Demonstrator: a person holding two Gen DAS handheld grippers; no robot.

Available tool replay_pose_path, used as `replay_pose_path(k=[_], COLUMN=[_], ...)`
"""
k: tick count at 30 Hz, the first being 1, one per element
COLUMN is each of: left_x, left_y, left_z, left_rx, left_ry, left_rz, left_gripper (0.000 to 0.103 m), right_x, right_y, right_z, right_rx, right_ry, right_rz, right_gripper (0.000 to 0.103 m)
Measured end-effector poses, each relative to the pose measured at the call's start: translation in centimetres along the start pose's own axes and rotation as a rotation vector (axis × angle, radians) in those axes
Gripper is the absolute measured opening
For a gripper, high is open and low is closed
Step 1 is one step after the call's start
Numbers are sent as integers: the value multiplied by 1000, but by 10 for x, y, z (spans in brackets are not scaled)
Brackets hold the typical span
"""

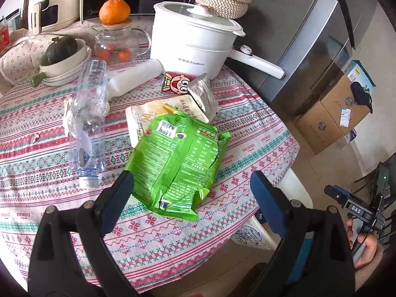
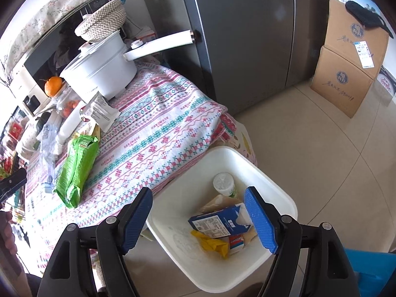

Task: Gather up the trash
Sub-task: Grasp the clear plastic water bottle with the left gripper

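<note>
Hovering tilted down over the table's near edge, the left gripper (image 1: 190, 195) has its jaws wide apart and empty, the green snack bag (image 1: 178, 158) lying flat and crumpled between and beyond them. A crushed clear bottle (image 1: 86, 123) lies toward the left edge; a white cooking pot (image 1: 193, 47) stands at the far edge. The right gripper (image 2: 198, 212) hangs spread and empty above the white bin (image 2: 277, 193) beside the table's right edge, holding a blue carton (image 2: 217, 220) and a yellow wrapper (image 2: 212, 245).
</note>
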State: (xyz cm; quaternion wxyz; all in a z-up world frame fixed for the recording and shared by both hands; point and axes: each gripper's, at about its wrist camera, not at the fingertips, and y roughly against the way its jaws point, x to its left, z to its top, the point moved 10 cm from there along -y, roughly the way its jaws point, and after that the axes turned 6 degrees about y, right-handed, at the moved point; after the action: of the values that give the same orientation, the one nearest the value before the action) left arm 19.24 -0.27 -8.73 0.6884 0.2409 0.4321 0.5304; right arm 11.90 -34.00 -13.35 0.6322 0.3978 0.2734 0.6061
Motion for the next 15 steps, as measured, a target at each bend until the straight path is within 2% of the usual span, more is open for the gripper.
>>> replay_pose_path(k=[11,15], left_x=[99,120], left_y=[-18,-40], left_z=[36,46], left_rx=[-53,-26], left_ry=[113,151], left_rz=[142,148], left_gripper=[95,86], right_x=[56,77], right_y=[-20,-30], right_z=[9,13], right_rx=[8,16], right_ry=[54,61], right_rz=[47,74], right_gripper=[79,79])
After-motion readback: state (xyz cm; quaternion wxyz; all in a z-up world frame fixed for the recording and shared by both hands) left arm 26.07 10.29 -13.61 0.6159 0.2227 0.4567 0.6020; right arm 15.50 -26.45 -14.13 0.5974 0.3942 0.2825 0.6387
